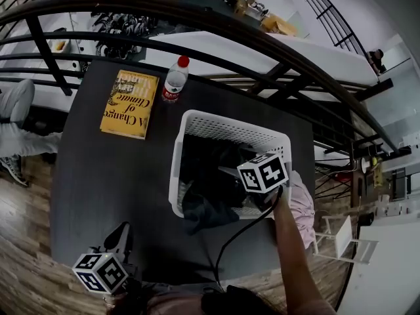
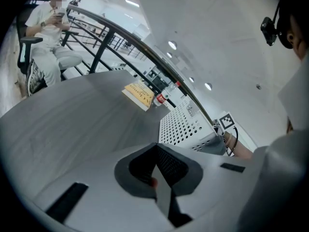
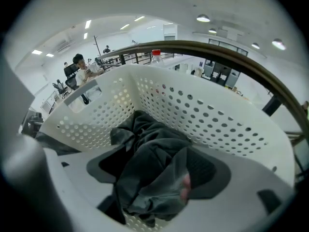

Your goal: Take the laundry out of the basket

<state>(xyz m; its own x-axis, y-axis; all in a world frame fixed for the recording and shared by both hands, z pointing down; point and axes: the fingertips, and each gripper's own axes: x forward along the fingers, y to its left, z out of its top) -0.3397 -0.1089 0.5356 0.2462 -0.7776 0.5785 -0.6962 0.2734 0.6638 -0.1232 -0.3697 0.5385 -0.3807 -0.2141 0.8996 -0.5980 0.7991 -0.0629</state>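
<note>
Lying crumpled in the white basket (image 3: 212, 120) by the table's (image 1: 98, 176) right edge, dark grey laundry (image 3: 145, 129) sits loose between the right gripper's (image 3: 159, 172) wide-spread jaws. The left gripper (image 2: 157, 166) is closed and empty.

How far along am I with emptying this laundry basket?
Done: nothing clearly out; one dark garment only spills over the basket rim. In hand: the right gripper, open, sits inside the basket around the dark clothes. Remaining: gripping and lifting it all out; the left gripper is shut and empty.
</note>
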